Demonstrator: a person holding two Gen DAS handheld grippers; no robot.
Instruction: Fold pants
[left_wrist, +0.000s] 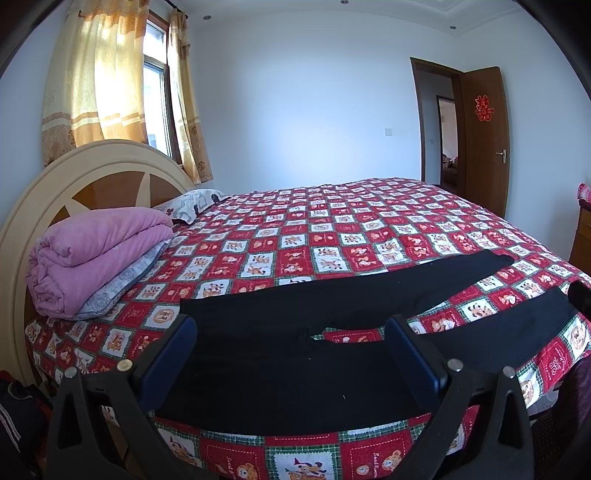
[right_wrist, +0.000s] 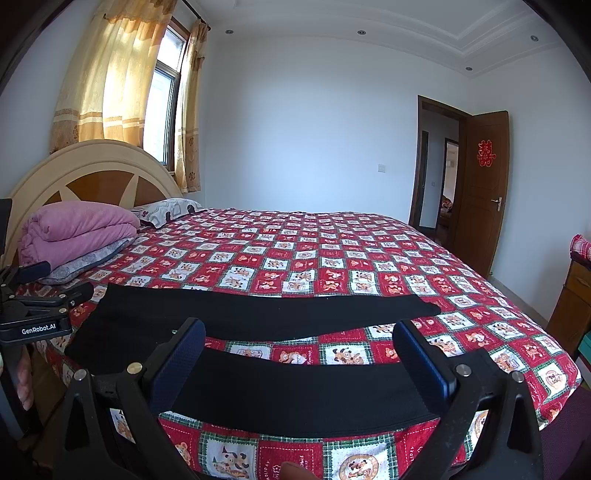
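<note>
Bed (left_wrist: 332, 229) carries black pants (left_wrist: 280, 373) spread flat along its near edge; left tongs (left_wrist: 291, 345) and right tongs (right_wrist: 299, 350) hover above, wide open, empty.

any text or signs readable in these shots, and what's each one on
"GenRobot.AI": on the left tongs, seen from the right wrist.
Red double-happiness character "囍": paper sign on the door.
Bedspread patches carry small lettering: too small and warped to read.
Nothing readable on the pants.

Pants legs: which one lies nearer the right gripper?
The leg along the bed's near edge, straight ahead of the open right gripper. The other leg lies farther in, across a strip of quilt.
</note>
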